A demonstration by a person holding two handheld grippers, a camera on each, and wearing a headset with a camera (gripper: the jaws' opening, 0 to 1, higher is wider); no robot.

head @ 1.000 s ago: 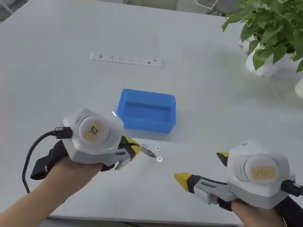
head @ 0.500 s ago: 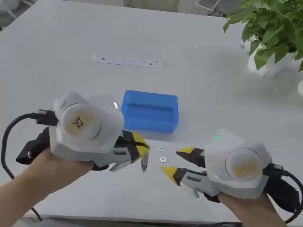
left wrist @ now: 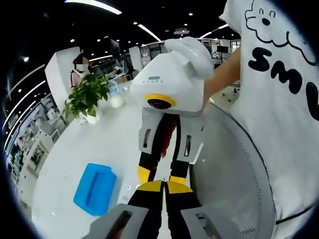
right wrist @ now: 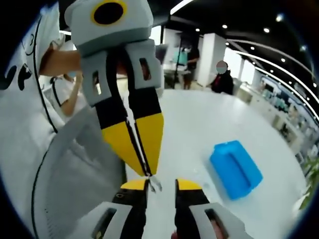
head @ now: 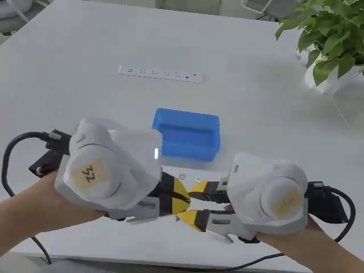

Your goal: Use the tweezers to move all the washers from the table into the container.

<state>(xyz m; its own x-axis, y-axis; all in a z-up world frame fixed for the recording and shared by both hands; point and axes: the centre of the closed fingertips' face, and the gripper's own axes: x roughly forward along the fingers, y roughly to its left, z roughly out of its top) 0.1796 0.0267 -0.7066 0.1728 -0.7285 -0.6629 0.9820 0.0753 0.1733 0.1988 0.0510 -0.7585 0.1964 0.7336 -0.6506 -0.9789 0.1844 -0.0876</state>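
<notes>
Head view, lower centre: over the table (head: 74, 40), the left gripper (head: 181, 196) and right gripper (head: 195, 202) point tip to tip, probably to reseat the tool. The blue container (head: 186, 133) sits at frame centre. Right gripper view shows what the housings mask there: left jaws clamped on the tweezers (right wrist: 152, 183), right jaws apart, one each side of the tip. Washers (head: 182, 176) lie on the table just below the container.

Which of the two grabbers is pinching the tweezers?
The left gripper: its yellow jaws are shut on the thin metal tweezers, whose tip pokes out. The right gripper, facing it, has its jaws apart and grips nothing.
</notes>
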